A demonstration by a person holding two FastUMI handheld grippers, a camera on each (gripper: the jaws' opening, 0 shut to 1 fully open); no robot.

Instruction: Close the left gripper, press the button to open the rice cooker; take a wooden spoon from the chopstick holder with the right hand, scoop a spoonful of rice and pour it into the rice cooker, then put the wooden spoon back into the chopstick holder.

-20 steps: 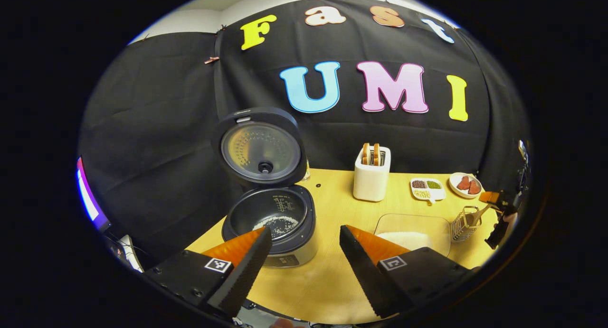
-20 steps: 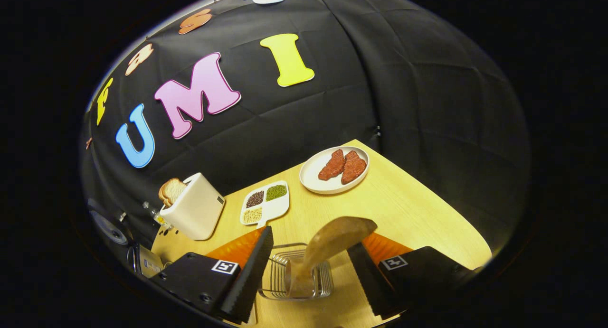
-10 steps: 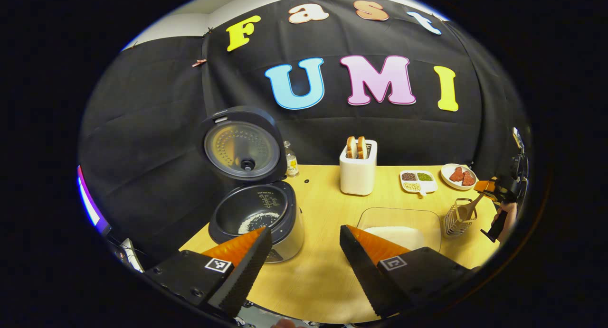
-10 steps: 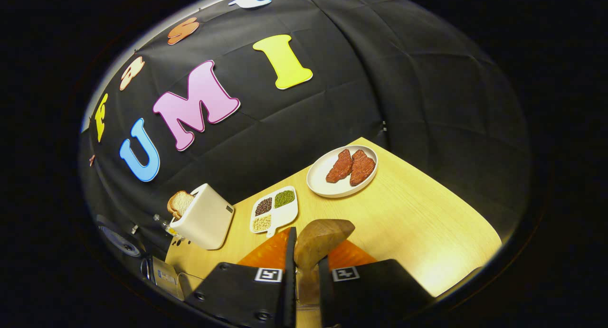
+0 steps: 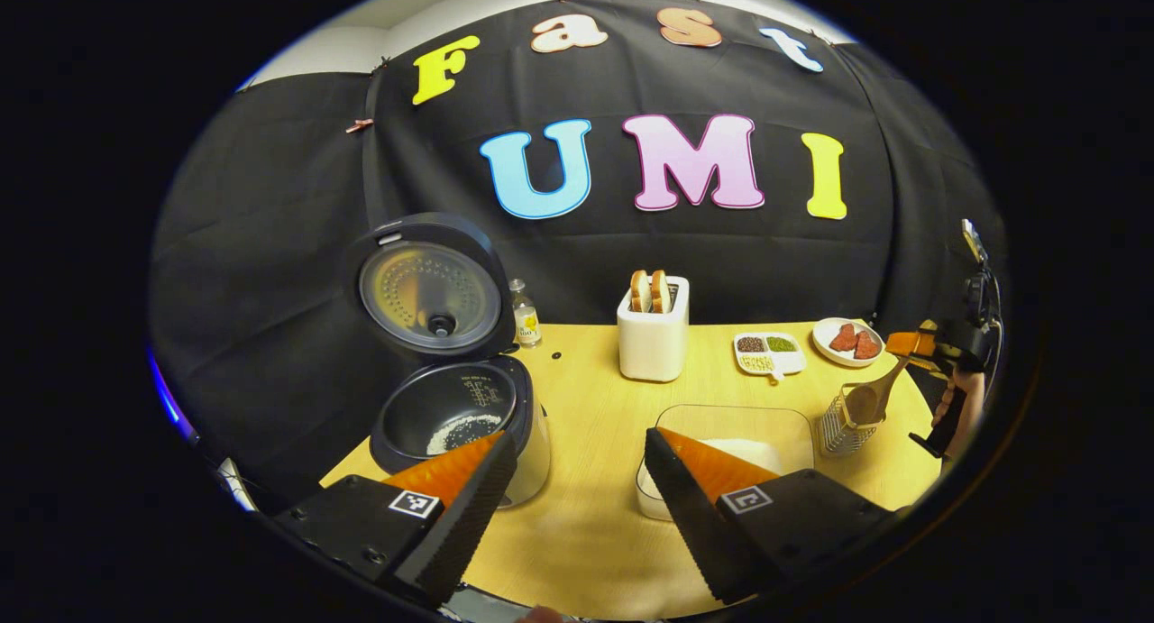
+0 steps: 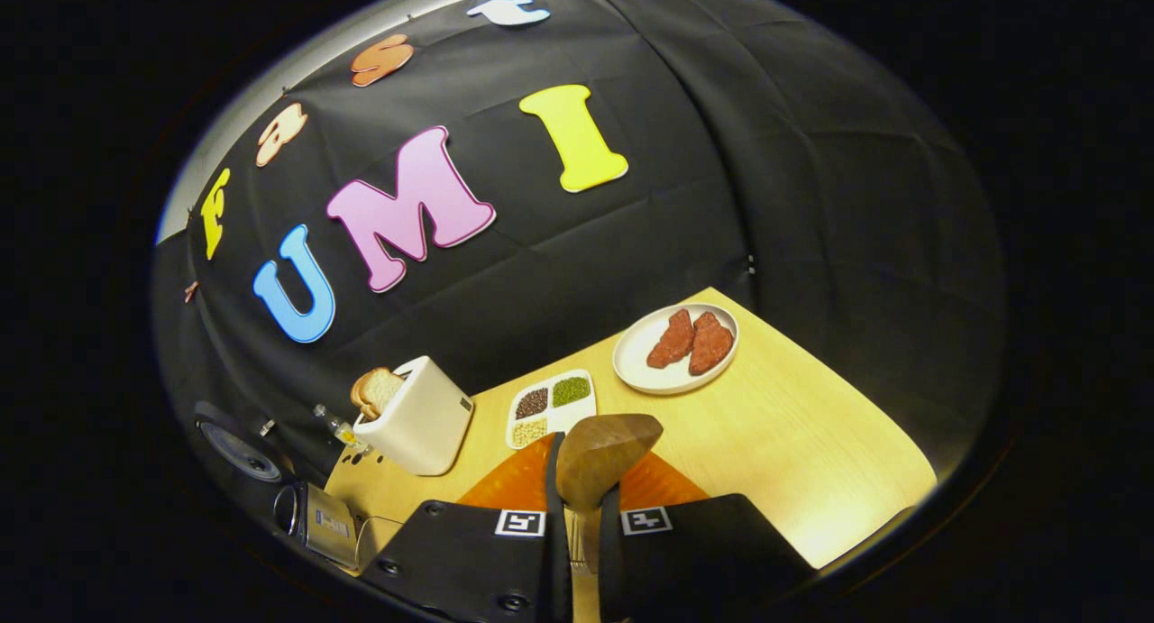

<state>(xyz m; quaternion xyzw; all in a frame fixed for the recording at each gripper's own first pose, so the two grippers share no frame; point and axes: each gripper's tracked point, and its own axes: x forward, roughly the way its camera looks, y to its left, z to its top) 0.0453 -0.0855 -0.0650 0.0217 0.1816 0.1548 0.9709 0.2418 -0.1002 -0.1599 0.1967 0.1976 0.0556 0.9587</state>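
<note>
The wooden spoon (image 6: 602, 456) is pinched between the right gripper (image 6: 577, 551)'s fingers, above the chopstick holder (image 5: 842, 422) seen in the left gripper view. There the left gripper (image 5: 570, 506) hangs open before the open-lidded rice cooker (image 5: 455, 420) and rice container (image 5: 730, 425).

Wooden spoon (image 6: 602, 452) handle hidden between the right gripper (image 6: 577, 537) fingers; chopstick holder underneath barely visible through the gap. Rice cooker (image 6: 270, 479) cut by the picture's lower-left edge in the right gripper view, lid mostly lost in dark. Rice container (image 5: 730, 434) near wall blocked by a left gripper (image 5: 572, 506) finger. Rice cooker front panel hidden behind the other finger. Sorted contents of the divided dish (image 5: 768, 352) too small to identify.
</note>
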